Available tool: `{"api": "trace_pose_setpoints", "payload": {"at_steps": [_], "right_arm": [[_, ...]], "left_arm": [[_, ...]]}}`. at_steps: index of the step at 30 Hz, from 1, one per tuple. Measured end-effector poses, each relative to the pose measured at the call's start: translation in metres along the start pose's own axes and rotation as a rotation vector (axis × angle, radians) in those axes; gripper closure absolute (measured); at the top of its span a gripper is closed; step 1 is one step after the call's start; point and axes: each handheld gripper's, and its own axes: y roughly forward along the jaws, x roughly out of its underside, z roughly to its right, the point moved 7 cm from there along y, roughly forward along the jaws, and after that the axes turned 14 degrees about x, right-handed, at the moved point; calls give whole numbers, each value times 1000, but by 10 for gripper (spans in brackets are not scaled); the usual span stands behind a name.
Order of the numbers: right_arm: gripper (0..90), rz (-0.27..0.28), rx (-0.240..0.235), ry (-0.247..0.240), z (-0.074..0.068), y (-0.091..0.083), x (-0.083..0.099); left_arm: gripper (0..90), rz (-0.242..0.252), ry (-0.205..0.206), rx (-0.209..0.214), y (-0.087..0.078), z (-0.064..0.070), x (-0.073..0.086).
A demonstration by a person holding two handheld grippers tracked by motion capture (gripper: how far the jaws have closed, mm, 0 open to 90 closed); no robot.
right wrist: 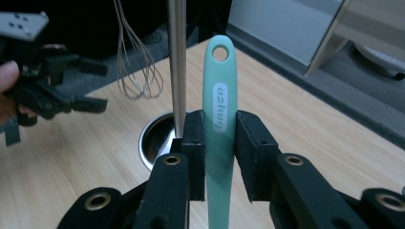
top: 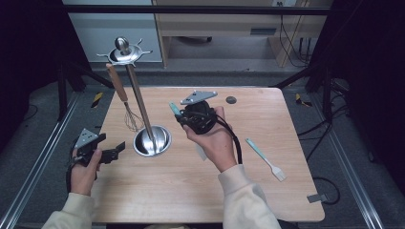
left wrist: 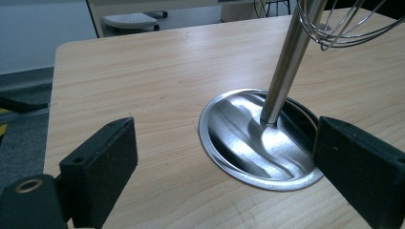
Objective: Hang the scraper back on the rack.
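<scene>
A steel utensil stand [top: 152, 140] with a round base and a tall pole [top: 138, 95] stands left of the table's middle. A wooden-handled whisk [top: 119, 86] hangs from its top ring. My right gripper [top: 184, 116] hovers just right of the pole and is shut on a teal utensil handle [right wrist: 219, 95]. The handle's holed end points up past the fingers [right wrist: 196, 138]. My left gripper [top: 112, 152] rests low at the table's left edge. It stands open and faces the stand's base [left wrist: 260, 143], with nothing between its pads [left wrist: 107, 162].
A second teal-handled utensil [top: 265, 160] with a white head lies on the table to the right. A small dark disc [top: 231, 99] sits near the far edge. A grey scrap [top: 317, 197] lies at the front right corner. Whisk wires [left wrist: 344, 24] hang beside the pole.
</scene>
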Motion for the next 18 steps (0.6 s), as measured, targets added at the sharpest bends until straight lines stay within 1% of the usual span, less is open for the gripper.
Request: {"api": "trace_pose_setpoints", "payload": {"at_steps": [4, 9, 18], "right_arm": [[745, 35, 6, 8, -4, -2, -10], [744, 75, 9, 24, -9, -5, -23], [745, 125, 21, 45, -11, -9, -37]], "left_arm": [[76, -3, 5, -1, 0, 0, 0], [77, 1, 0, 1, 0, 0, 0], [76, -2, 2, 1, 0, 1, 0]]}}
